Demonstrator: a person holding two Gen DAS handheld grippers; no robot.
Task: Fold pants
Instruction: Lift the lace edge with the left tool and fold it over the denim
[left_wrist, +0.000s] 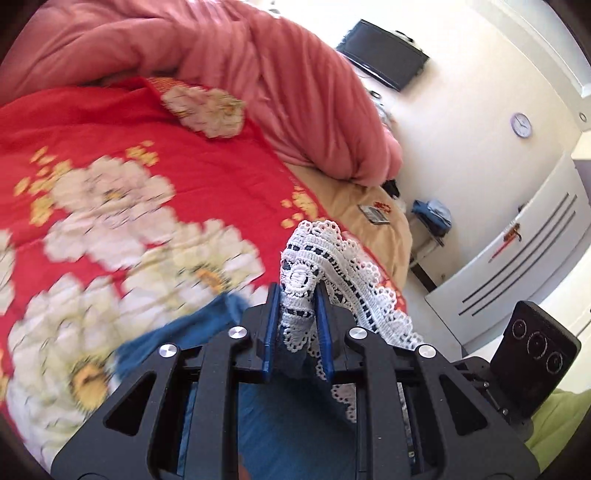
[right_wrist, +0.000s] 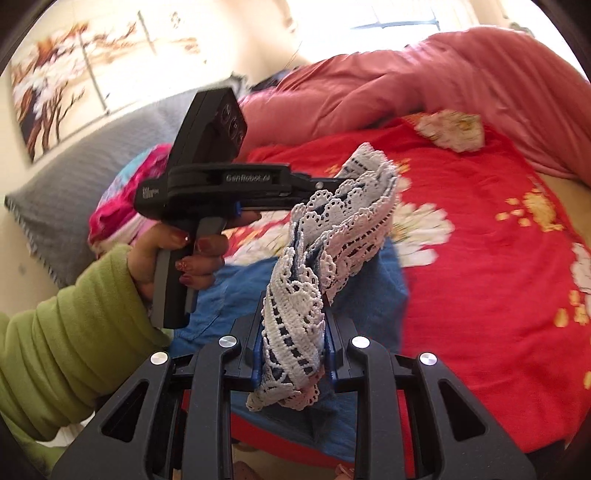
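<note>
The pants are blue denim (right_wrist: 243, 291) with a white lace hem (right_wrist: 332, 236), lying partly on a red flowered bedspread (right_wrist: 480, 258). My left gripper (left_wrist: 297, 295) is shut on the lace hem (left_wrist: 332, 258) and holds it above the bed; blue denim (left_wrist: 284, 417) hangs below it. In the right wrist view the left gripper (right_wrist: 354, 177) grips the far end of the lace. My right gripper (right_wrist: 293, 314) is shut on the near end of the same lace hem, held above the denim.
A pink duvet (left_wrist: 258, 62) is bunched along the back of the bed. A grey pillow (right_wrist: 74, 184) and bright pink clothes (right_wrist: 118, 206) lie at the left. A white wardrobe (left_wrist: 517, 251), a small table (left_wrist: 432, 229) and a wall TV (left_wrist: 388, 51) stand beyond the bed.
</note>
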